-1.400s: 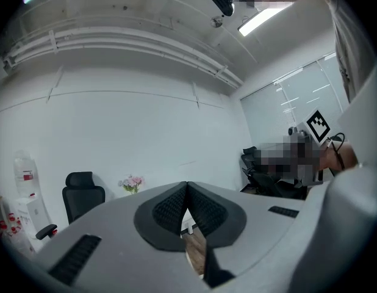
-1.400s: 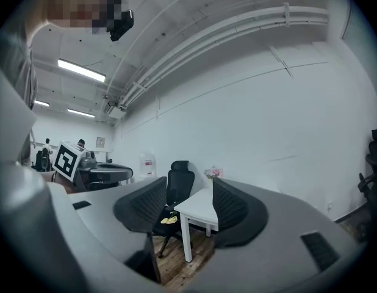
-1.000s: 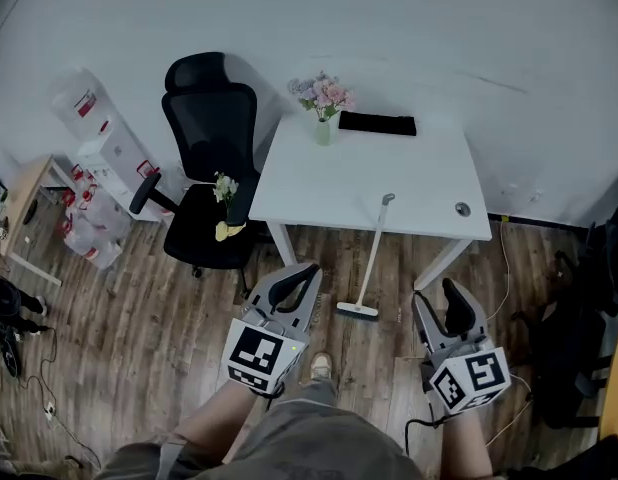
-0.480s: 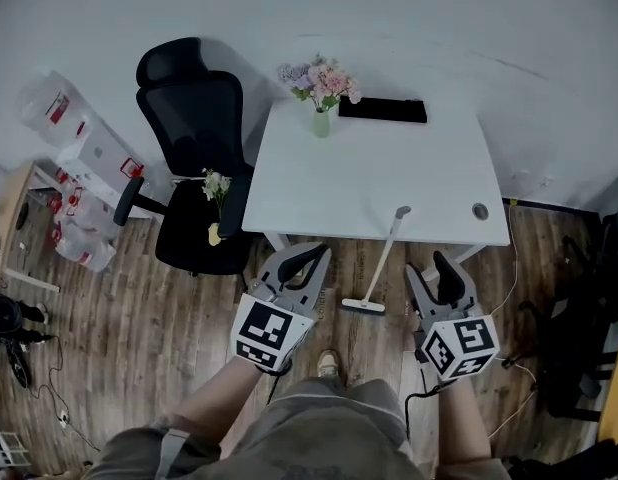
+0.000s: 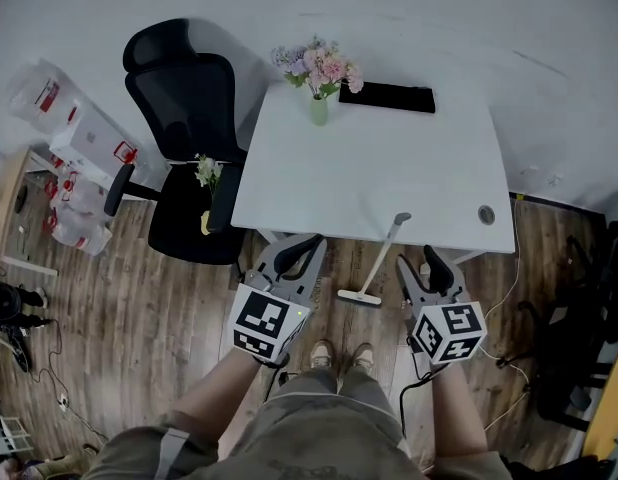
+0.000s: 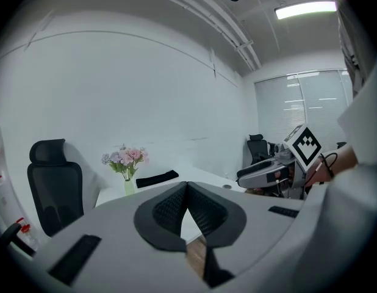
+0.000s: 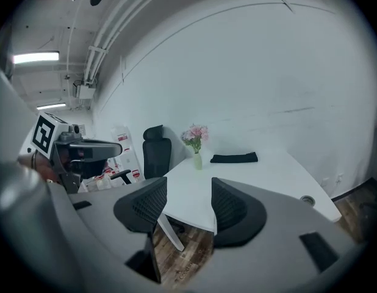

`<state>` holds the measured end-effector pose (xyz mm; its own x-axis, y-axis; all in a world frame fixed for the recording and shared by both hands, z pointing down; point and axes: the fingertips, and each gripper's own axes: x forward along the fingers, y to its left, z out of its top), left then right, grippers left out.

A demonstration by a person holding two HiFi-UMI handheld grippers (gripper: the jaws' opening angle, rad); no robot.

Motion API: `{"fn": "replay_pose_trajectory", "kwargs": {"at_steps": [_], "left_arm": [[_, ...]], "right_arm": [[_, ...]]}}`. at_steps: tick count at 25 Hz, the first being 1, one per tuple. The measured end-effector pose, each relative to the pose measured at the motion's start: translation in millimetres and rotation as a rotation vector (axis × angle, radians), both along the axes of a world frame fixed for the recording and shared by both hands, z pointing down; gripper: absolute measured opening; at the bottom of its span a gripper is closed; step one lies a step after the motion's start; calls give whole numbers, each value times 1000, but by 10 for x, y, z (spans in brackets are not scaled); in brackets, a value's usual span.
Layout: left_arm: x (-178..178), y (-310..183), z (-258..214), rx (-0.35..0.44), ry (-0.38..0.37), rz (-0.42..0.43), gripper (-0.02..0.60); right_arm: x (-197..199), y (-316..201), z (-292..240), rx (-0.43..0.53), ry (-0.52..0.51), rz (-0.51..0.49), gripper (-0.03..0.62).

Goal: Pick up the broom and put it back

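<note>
The broom (image 5: 378, 258) is slim and pale, with a long thin handle and a flat, narrow head resting on the wood floor (image 5: 139, 318). Its top leans on the front edge of the white table (image 5: 389, 148), just ahead of both grippers and between them. The left gripper (image 5: 305, 245) is pinched closed on nothing, while the right gripper (image 5: 419, 264) has its jaws apart and empty. Bare floor surrounds the broom head, and a black chair (image 5: 189, 118) flanks the table's left.

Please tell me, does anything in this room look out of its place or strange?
The broom leans tilted against the front edge of the white table, with its head on the floor. A small bunch of flowers rests on the seat of the black chair, an unusual spot.
</note>
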<state>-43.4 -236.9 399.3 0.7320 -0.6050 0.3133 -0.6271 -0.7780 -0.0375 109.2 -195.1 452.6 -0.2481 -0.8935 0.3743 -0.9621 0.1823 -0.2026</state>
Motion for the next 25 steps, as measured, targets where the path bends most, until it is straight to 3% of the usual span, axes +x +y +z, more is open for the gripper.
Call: {"fn": "replay_pose_trajectory", "kwargs": {"at_steps": [10,25], "left_arm": [[261,-267,482,-80,-28,6,17],[274,-484,1622,-213,-124,-4,17]], "right_arm": [[124,-396,701,-86,-2,-18,235],[185,-753,1892,-221,13,-58,235]]}}
